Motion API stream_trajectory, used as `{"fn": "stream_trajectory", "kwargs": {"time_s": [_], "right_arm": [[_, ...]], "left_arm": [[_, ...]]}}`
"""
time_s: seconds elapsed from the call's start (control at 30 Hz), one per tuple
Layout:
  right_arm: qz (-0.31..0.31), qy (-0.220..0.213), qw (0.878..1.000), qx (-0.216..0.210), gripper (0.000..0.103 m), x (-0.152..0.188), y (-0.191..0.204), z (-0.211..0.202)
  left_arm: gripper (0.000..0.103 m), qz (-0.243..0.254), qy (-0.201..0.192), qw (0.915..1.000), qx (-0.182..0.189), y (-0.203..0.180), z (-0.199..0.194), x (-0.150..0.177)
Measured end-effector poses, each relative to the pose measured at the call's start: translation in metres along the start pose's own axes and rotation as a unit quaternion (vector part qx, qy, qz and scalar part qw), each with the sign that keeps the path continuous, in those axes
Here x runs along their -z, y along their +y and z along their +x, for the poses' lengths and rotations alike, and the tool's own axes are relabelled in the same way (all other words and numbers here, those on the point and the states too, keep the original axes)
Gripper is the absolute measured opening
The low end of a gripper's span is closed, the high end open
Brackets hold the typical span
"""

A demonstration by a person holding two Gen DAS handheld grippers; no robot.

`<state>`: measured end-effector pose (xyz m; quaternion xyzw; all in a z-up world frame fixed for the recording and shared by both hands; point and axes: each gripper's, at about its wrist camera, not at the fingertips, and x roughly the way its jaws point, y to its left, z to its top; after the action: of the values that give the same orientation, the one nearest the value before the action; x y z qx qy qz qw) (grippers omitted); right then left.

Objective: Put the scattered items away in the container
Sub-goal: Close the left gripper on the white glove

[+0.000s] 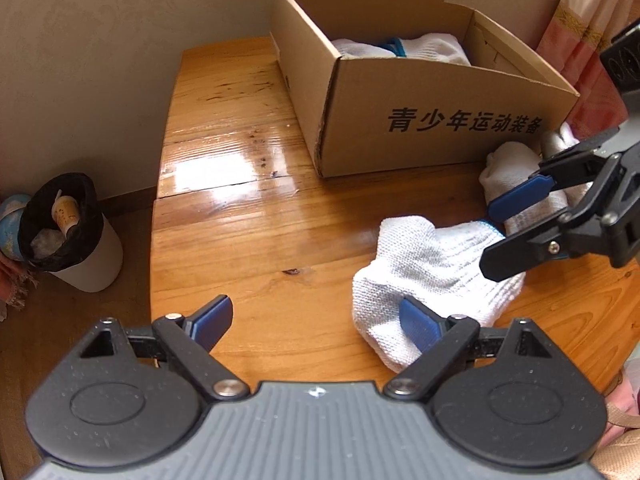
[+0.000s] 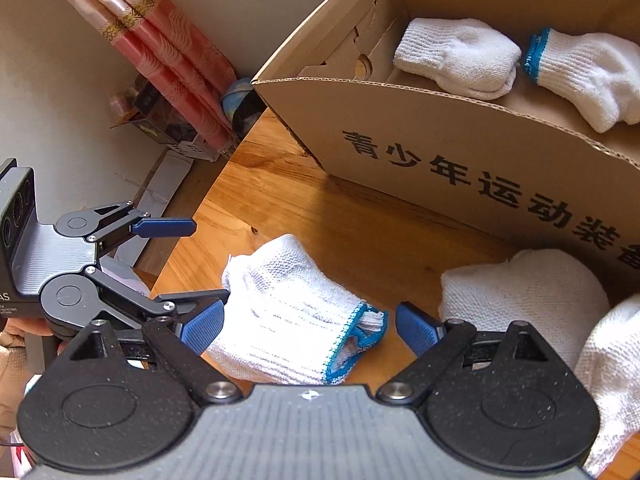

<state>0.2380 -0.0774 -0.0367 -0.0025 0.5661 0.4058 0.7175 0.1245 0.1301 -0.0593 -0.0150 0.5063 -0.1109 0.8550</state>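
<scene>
Two white gloves point(image 2: 456, 56) already lie in the cardboard box point(image 1: 440, 120) at the surface's point(image 1: 240, 220) far side. A blue-cuffed glove point(image 2: 288, 312) lies between both claws, left claw point(image 1: 316, 320) and right claw point(image 2: 308, 328) gaping wide, empty. Another glove point(image 2: 524, 292) beside the box wall. Bin point(image 1: 68, 232) beyond the surface's left edge.

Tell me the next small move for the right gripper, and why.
Probably lower the right gripper and close on the blue-cuffed glove. Its jaws are open and straddle that glove, which lies on the table outside the cardboard box; two gloves are already inside. The left gripper hangs open beside it.
</scene>
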Motion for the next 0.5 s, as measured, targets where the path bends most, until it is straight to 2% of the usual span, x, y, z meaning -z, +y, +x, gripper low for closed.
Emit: {"fn": "stream_trajectory", "kwargs": {"time_s": [0.1,0.2,0.3,0.37,0.5], "right_arm": [[-0.013,-0.003,1.0,0.012,0.093,0.006,0.0,-0.001],[-0.038,-0.002,0.999,0.011,0.088,0.013,0.004,0.0],[-0.042,-0.007,0.999,0.009,0.086,0.02,0.006,-0.002],[-0.039,-0.011,0.999,0.0,0.084,0.023,0.006,-0.004],[-0.038,-0.014,0.999,-0.008,0.075,0.028,0.003,-0.005]], "left_arm": [[0.087,-0.024,0.011,0.9983,0.052,0.003,-0.003,0.003],[0.07,-0.053,0.022,0.9947,0.085,0.005,-0.002,0.005],[0.064,-0.064,0.019,0.9938,0.089,0.003,-0.001,0.005],[0.064,-0.06,0.019,0.9946,0.083,0.0,0.0,0.004],[0.055,-0.063,0.024,0.9936,0.09,-0.001,0.007,0.0]]}}
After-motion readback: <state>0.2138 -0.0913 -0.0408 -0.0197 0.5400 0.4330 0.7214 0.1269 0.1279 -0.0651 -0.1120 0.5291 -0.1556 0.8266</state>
